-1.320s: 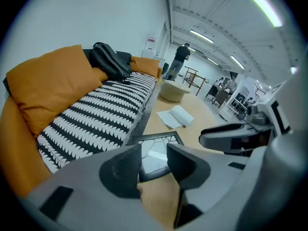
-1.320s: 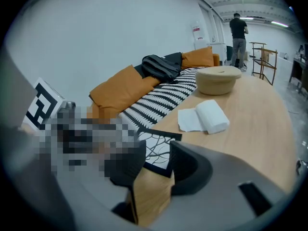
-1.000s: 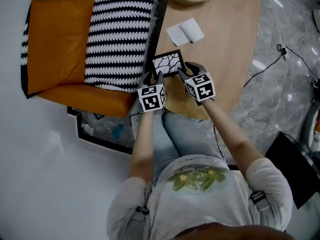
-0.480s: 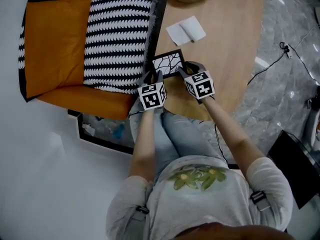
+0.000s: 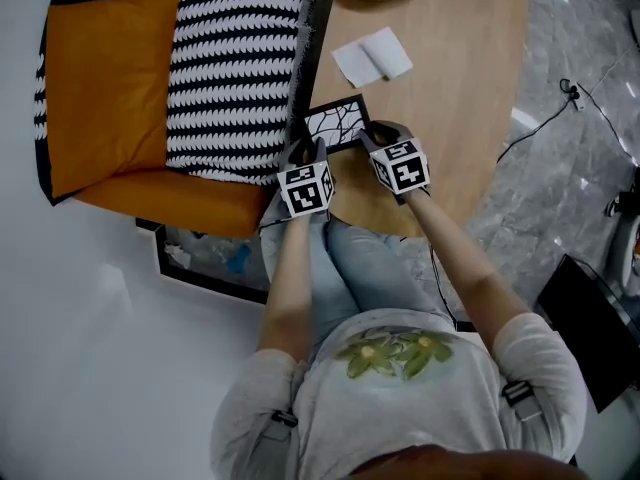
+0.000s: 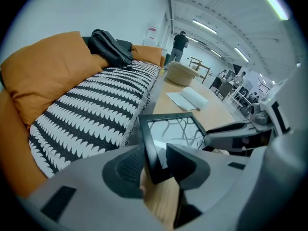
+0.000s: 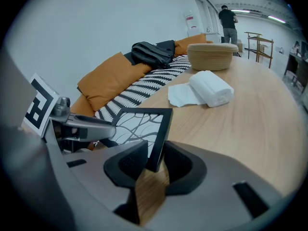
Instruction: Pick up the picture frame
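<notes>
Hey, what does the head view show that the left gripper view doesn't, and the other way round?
Only head view: the operator's shirt, the grey floor and its cable. Only left gripper view: ceiling lights, a distant standing person, and the picture frame between the open jaws of the left gripper. Both: that frame, striped cover, white cloth.

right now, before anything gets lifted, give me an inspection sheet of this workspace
surface: light wooden oval table
job's things: black-rimmed picture frame with a branch pattern, at the table's near edge
clutter: white rolled cloth on a white sheet; round beige basket
grippers: left gripper and right gripper each have a near frame corner between their jaws; right jaws have just been closing; firm grip unclear
cables: black cable on the grey floor
surroundings: orange sofa with black-and-white striped throw; person standing far off
</notes>
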`<act>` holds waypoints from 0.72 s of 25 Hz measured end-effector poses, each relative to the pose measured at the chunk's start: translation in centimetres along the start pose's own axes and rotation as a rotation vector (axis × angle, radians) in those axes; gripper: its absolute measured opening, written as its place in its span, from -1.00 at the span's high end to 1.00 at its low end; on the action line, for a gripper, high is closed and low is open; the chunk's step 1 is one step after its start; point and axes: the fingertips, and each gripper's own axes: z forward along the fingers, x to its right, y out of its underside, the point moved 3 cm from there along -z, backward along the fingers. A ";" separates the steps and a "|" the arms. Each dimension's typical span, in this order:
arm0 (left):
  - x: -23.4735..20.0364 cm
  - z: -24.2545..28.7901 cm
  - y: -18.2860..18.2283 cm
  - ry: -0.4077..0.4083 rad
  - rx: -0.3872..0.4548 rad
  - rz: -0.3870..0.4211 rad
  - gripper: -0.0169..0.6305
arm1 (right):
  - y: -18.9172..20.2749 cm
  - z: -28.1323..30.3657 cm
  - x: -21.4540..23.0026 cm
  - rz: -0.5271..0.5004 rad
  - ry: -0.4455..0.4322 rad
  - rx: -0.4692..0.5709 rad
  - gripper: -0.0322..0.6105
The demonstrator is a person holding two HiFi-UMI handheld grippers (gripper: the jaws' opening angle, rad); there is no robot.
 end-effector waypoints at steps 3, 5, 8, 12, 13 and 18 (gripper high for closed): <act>-0.2 -0.2 -0.2 -0.013 -0.006 -0.010 0.51 | -0.4 -0.2 0.0 -0.020 0.018 -0.012 0.62; -0.3 -0.6 -0.4 -0.021 -0.010 -0.020 0.52 | -0.7 -0.5 -0.4 -0.027 0.016 -0.014 0.62; -0.3 -1.6 -0.7 -0.021 -0.012 -0.036 0.55 | -1.4 -1.4 -0.8 -0.036 0.016 -0.016 0.62; 0.1 -3.3 -1.5 -0.026 -0.013 -0.048 0.60 | -2.1 -2.9 -1.4 -0.041 0.016 -0.025 0.62; 0.3 -3.7 -1.7 -0.028 -0.013 -0.050 0.60 | -2.2 -3.3 -1.5 -0.041 0.016 -0.027 0.62; 0.9 -5.8 -2.9 -0.034 -0.005 -0.068 0.66 | -3.4 -5.4 -2.0 -0.048 0.022 -0.029 0.62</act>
